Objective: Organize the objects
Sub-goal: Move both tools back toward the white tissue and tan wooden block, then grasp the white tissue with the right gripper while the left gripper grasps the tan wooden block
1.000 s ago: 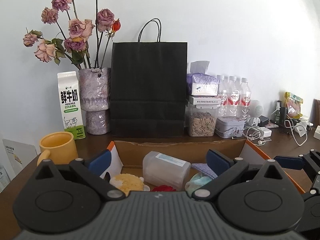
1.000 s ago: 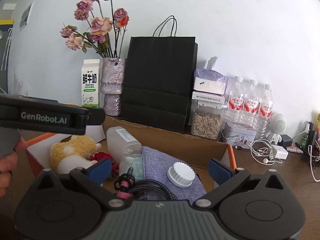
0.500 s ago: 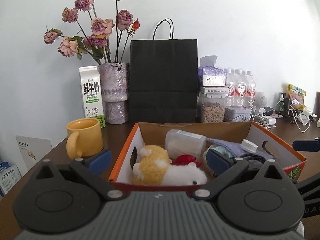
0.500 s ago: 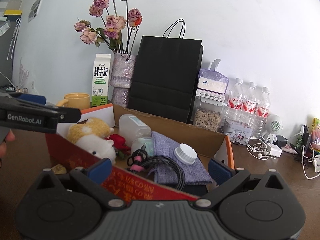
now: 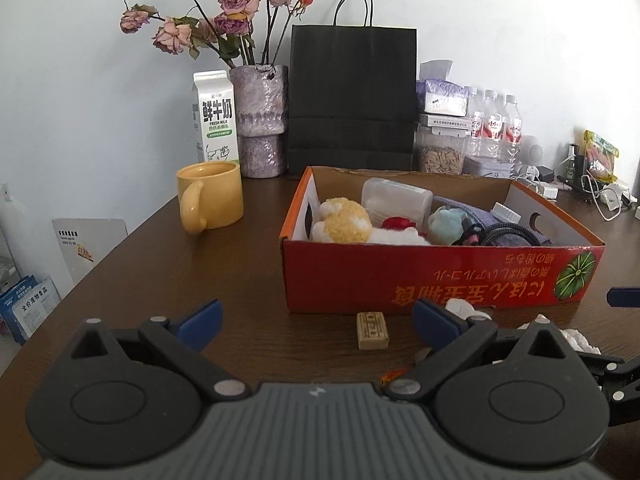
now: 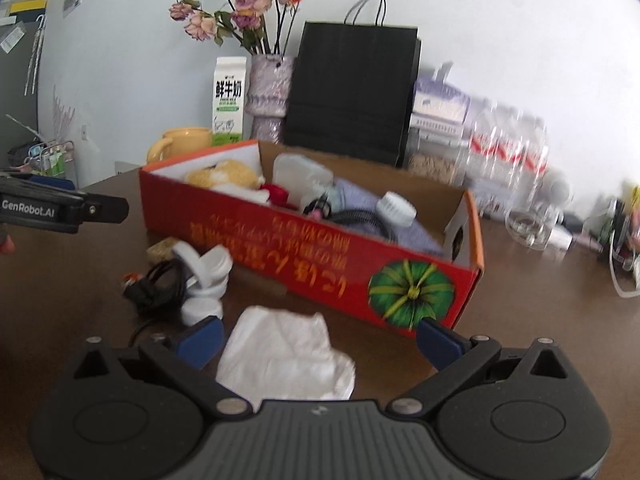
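The left tongs point(image 5: 316, 322) hover low over the brown table point(image 5: 140, 264) with their blue tips spread wide and nothing between them. Just ahead of them, between the tips, lies a small tan block point(image 5: 372, 331) flat on the table, close to the front wall of the red cardboard box point(image 5: 436, 276). The box stands beyond the block and a little to the right; inside it show a yellow-and-white plush toy point(image 5: 344, 226), a clear plastic container point(image 5: 396, 200), something red point(image 5: 396, 223), a pale blue soft item point(image 5: 446, 222) and a black cable point(image 5: 508, 234) over purple cloth.

The right tongs point(image 6: 318, 340) are likewise spread apart and empty, held above a crumpled white tissue point(image 6: 286, 356) that lies between and just ahead of their tips. To the left of the tissue, near the box's front wall, sit white caps point(image 6: 206, 276) touching a bundle of black cord point(image 6: 156, 286). The box runs diagonally ahead of these tongs, its watermelon print nearest the right tip.

Behind the box stand a yellow mug point(image 5: 210, 200), a milk carton point(image 5: 214, 118), a vase of dried roses point(image 5: 260, 120) and a black paper bag point(image 5: 352, 96).
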A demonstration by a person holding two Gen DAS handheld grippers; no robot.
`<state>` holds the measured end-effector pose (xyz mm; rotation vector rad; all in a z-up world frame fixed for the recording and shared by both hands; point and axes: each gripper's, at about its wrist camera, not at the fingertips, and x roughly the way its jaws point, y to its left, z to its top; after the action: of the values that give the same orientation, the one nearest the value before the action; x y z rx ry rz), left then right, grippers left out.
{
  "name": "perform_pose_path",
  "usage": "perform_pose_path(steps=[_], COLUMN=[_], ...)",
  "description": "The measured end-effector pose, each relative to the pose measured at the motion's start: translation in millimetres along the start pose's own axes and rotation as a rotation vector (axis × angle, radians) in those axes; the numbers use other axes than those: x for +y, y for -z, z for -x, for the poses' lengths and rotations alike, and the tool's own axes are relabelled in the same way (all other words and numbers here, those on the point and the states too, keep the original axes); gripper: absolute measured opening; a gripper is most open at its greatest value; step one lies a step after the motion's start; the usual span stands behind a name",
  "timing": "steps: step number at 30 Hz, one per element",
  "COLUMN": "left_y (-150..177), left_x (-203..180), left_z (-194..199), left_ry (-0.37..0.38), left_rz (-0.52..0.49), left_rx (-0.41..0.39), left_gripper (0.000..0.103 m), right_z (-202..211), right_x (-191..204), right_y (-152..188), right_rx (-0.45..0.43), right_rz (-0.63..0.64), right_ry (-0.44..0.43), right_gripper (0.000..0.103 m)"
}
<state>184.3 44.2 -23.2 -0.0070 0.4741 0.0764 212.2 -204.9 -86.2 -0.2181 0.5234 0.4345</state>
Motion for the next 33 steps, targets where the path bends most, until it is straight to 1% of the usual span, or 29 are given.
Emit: perform_pose_path(steps=[2,5,8,12,15,18,21,25,27,30,32,33], left_y=[2,5,8,10,12,12,12,12,13,13,13,13], left_x=[1,2,4,4,4,5,5,5,5,4,4,4], left_z=[3,6,9,13,13,13,14,13,12,10,7,5], left_ry=[0.005,0.004,0.005,0.004,0.003,-0.002,-0.003,-0.004,-0.006,-0.007,-0.005,-0.004], left_rz=[0.0,0.001,0.008,0.011,0.016,0.022,0.025,0.026,0.026,0.027,0.031,0.034], left_rx=[0.014,0.029,0.039,0.046,0.057,0.061,0.058,0.064,0.068,0.075,0.085,0.091], left_gripper=[0.103,0.103,0.103,0.103,0.103,0.103,0.103,0.103,0.103,0.103,0.103,0.103], right_z=[1,2,-1,-8,-12,-12,-9,-6,-6,-6,-5,-5], right_x=[2,5,7,5,0,0,2,2,3,2,2,1], right_y=[6,12,13,12,12,13,12,11,11,11,11,11], right_rx=[0.032,0.055,0.07,0.117,0.138,0.137,0.122,0.103,0.101,0.096,0.091,0.089], right_rz=[-0.007,-0.001,0.002,-0.013,-0.064,-0.065,-0.057,-0.055,-0.052,-0.052,-0.054,-0.059], right_ry=[-0.011,-0.014,-0.015,-0.032,-0.075,-0.08,-0.102,-0.111,-0.113,-0.118,-0.116,-0.114], right_gripper=[0.103,0.103,0.103,0.103,0.103,0.101,0.09,0.072,0.07,0.066,0.06,0.06])
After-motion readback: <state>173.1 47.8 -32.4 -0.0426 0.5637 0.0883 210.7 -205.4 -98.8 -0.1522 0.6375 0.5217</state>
